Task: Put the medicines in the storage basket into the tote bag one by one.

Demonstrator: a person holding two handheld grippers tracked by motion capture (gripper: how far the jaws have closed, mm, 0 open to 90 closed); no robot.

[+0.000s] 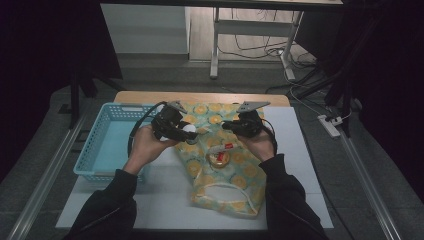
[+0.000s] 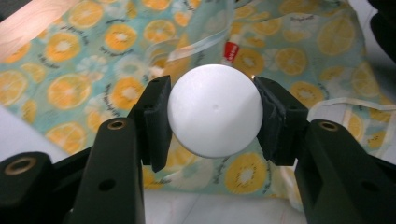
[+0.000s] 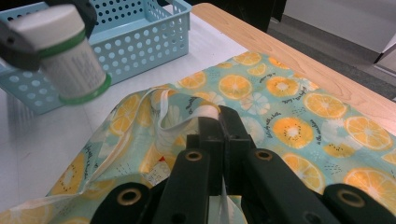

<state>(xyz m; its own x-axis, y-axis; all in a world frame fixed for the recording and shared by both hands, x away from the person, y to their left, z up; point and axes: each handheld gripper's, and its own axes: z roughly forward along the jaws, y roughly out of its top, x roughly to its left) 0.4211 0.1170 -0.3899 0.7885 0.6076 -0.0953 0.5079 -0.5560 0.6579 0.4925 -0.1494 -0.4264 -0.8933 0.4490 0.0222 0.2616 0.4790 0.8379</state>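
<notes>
Two claws grip: left a white bottle, right the bag's strap.

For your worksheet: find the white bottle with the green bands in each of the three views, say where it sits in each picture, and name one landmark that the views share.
High view: the white bottle is left of centre, in the left gripper.
Left gripper view: it shows end-on as a white disc at centre, between the jaws.
Right gripper view: it is at top left, before the blue basket.
Shared landmark: the orange-print bag.
</notes>
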